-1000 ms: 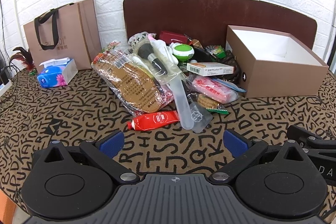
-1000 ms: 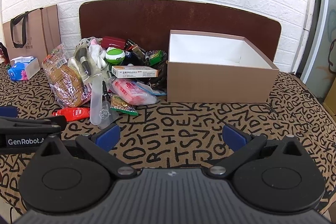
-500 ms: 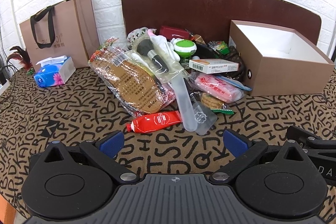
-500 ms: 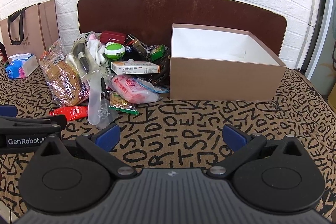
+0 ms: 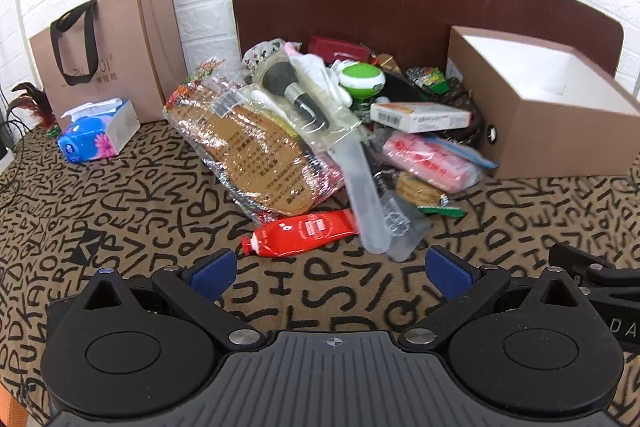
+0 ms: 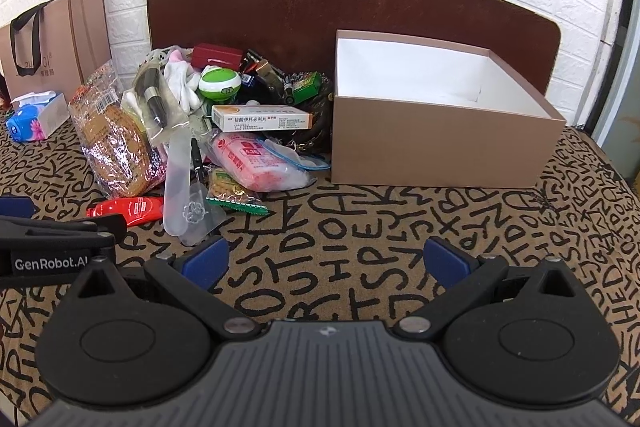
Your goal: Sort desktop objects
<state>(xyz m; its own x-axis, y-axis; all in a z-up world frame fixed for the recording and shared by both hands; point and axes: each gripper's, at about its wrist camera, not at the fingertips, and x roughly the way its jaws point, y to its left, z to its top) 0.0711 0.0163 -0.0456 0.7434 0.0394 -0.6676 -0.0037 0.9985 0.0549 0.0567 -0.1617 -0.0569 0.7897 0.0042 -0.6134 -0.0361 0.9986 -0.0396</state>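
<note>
Two tongs are out, both spread wide with nothing between the blue pads: the left tongs (image 5: 331,269) hover over the letter-patterned tabletop (image 5: 120,195) just short of the pile, and the right tongs (image 6: 326,259) hang over bare cloth in front of the box.

The pile sits against the brown backboard, left of one open brown box (image 6: 440,147) with a white interior. Counted in it: one red tube (image 5: 306,231) nearest the tongs, one clear plastic shoehorn (image 5: 362,195) lying partly over it, one bagged makeup brush (image 5: 294,95), one pack of tan insoles (image 5: 256,155), one white medicine carton (image 5: 420,115), one pink packet (image 5: 430,163), one green-and-white round gadget (image 5: 362,77), one biscuit pack (image 5: 420,189), one red case (image 5: 338,47).

Only the left view shows the feathers (image 5: 28,105) at the far left edge. Both show the one paper bag (image 5: 108,43) and the one blue tissue pack (image 5: 94,139). Only the right view shows the box's full right wall and the doorway beyond.
</note>
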